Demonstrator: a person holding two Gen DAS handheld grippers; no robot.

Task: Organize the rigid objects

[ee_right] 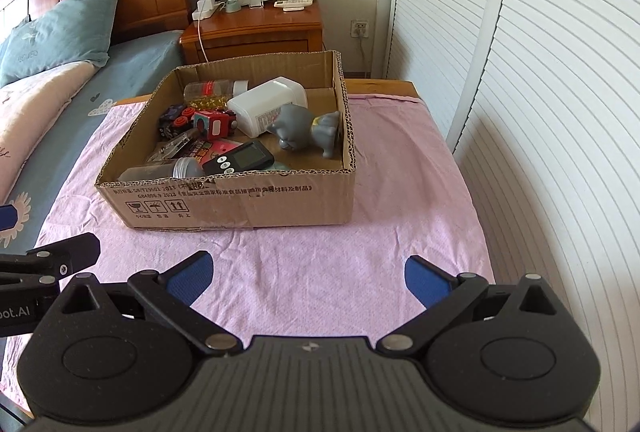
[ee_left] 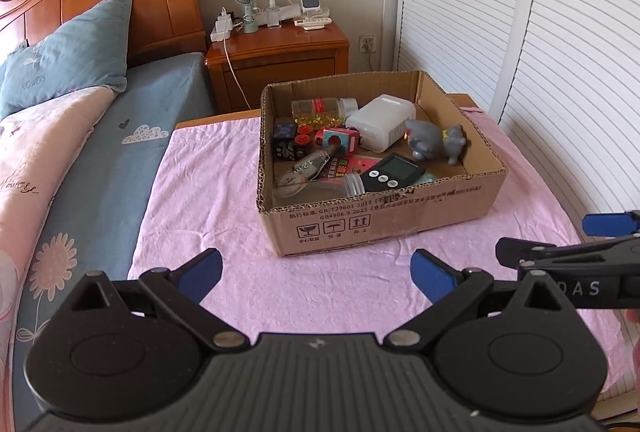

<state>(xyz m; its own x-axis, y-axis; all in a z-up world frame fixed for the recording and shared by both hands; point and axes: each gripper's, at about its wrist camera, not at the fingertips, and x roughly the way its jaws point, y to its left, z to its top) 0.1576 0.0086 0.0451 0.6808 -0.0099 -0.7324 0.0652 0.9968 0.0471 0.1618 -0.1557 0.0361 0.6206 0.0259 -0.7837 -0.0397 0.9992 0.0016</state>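
A cardboard box (ee_left: 384, 220) (ee_right: 240, 204) stands on a pink cloth. In it lie a grey animal figure (ee_left: 434, 142) (ee_right: 304, 130), a white plastic container (ee_left: 382, 120) (ee_right: 266, 102), a black digital timer (ee_left: 394, 172) (ee_right: 240, 160), a clear jar of yellow beads (ee_left: 320, 110), red and black cubes (ee_left: 298, 140) (ee_right: 212, 124) and a clear bottle (ee_right: 164, 168). My left gripper (ee_left: 316, 274) is open and empty, short of the box. My right gripper (ee_right: 308, 274) is open and empty, also short of the box. Its fingers (ee_left: 608, 224) show at the left wrist view's right edge.
The pink cloth (ee_left: 224, 192) (ee_right: 400, 192) covers a small table beside a bed (ee_left: 92, 160) with a blue pillow. A wooden nightstand (ee_left: 280, 60) (ee_right: 256, 32) with a fan and small items stands behind. White louvered doors (ee_right: 540, 72) are on the right.
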